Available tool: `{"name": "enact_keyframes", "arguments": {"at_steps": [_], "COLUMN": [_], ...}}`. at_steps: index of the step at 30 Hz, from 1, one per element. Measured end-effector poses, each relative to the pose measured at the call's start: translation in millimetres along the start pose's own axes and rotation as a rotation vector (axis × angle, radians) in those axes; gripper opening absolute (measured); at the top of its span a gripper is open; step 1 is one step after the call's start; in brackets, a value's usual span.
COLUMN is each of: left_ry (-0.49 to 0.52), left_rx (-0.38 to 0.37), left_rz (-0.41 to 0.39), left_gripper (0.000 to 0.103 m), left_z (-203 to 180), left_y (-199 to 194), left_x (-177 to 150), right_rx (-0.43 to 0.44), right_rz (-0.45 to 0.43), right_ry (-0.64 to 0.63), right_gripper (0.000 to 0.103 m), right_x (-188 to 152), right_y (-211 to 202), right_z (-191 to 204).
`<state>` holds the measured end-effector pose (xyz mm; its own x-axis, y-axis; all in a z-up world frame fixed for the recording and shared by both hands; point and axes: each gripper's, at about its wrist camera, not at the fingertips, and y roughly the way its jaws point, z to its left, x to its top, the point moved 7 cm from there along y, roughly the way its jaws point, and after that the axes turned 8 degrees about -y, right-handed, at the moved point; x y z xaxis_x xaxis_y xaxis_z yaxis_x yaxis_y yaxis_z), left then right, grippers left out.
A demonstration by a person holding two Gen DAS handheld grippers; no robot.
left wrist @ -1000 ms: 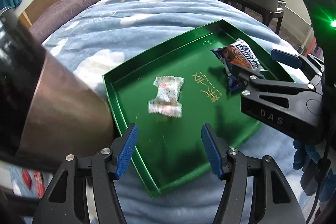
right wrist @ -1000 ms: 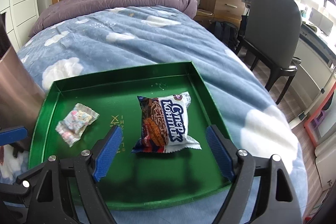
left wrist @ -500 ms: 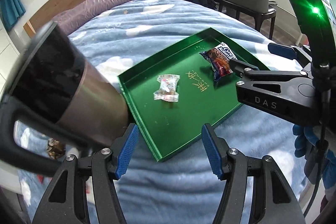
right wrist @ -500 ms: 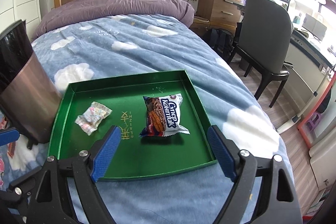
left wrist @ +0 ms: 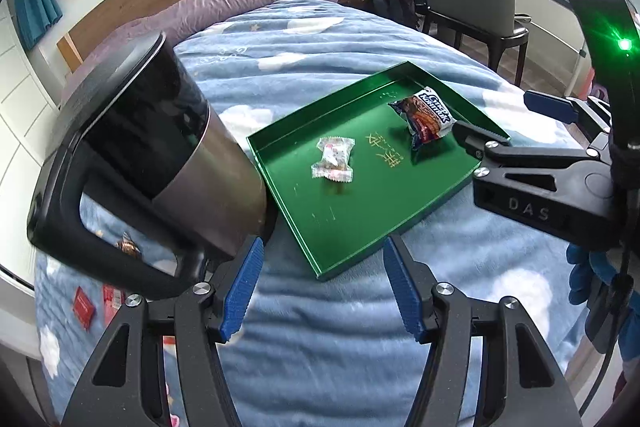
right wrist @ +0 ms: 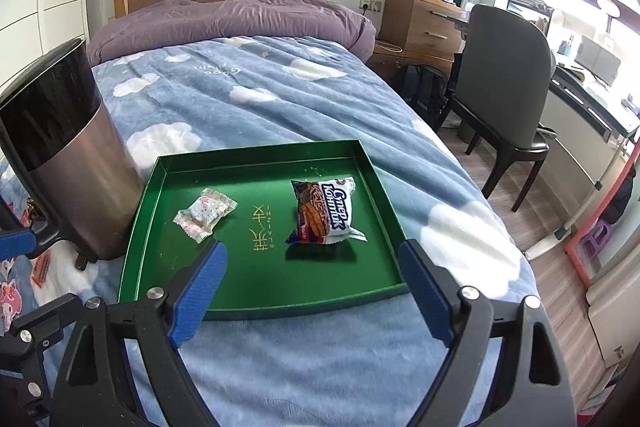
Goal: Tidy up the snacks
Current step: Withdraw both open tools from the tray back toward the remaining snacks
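A green tray (left wrist: pixel 360 239) (right wrist: pixel 256 291) lies on the bed. In it are a small pink-and-white candy packet (left wrist: pixel 334 161) (right wrist: pixel 205 213) on the left and a white-and-blue cookie packet (left wrist: pixel 426 117) (right wrist: pixel 326 211) on the right. My left gripper (left wrist: pixel 322 287) is open and empty, above the blanket in front of the tray's near corner. My right gripper (right wrist: pixel 314 287) is open and empty, over the tray's near rim; in the left wrist view its black body (left wrist: pixel 552 183) shows to the right of the tray.
A tall black-and-steel bin (left wrist: pixel 168 151) (right wrist: pixel 68 155) stands against the tray's left side. Small red snack packets (left wrist: pixel 84 307) (right wrist: pixel 40 269) lie on the blue cloud blanket left of it. A dark chair (right wrist: pixel 504 103) and a wooden drawer unit (right wrist: pixel 420 23) stand right of the bed.
Both grippers have pulled back and up from the tray, so tray and snacks look smaller. Both stay open and empty. The snacks have not moved.
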<state>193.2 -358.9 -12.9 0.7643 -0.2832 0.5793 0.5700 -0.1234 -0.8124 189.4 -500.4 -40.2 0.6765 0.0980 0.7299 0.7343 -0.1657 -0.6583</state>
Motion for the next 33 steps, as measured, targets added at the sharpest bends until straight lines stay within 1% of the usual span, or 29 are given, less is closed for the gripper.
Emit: {"name": "enact_keyframes", "arguments": {"at_steps": [8,13,16,20,22,25,30,33], "left_ry": [-0.056,-0.08,-0.101,-0.131,-0.143,-0.172,-0.228,-0.245], "left_rx": [-0.041,-0.059,-0.048,-0.022,0.002,0.018,0.055,0.093], "left_rz": [0.03,0.036,0.043,0.063,0.066,0.073,0.073,0.061], "left_gripper": [0.058,0.058,0.058,0.058,0.058,0.058,0.058,0.058], "left_z": [13.6,23.5,36.0,61.7,79.4,103.6,152.9,181.5], "left_y": [-5.4,-8.6,-10.7,-13.4,-17.7,-23.7,-36.9,-47.1], "left_x": [-22.6,-36.5,-46.5,-63.7,-74.6,-89.5,-116.0,-131.3], "right_rx": [-0.012,-0.01,0.002,0.024,0.034,0.055,0.082,0.1], "right_rz": [0.025,0.044,0.054,0.058,0.056,0.046,0.013,-0.006], "right_ry": [0.023,0.037,0.051,0.07,0.074,0.077,0.065,0.055], "right_gripper": [0.103,0.103,0.103,0.103,0.103,0.103,0.103,0.103], "right_x": [-19.3,-32.2,-39.8,-48.9,-51.5,-52.8,-48.1,-42.1], "right_y": [-5.5,-5.4,-8.3,-16.6,-22.2,-35.1,-64.4,-79.5], "right_z": [0.6,3.4,7.0,16.5,22.2,33.0,58.5,75.6]}}
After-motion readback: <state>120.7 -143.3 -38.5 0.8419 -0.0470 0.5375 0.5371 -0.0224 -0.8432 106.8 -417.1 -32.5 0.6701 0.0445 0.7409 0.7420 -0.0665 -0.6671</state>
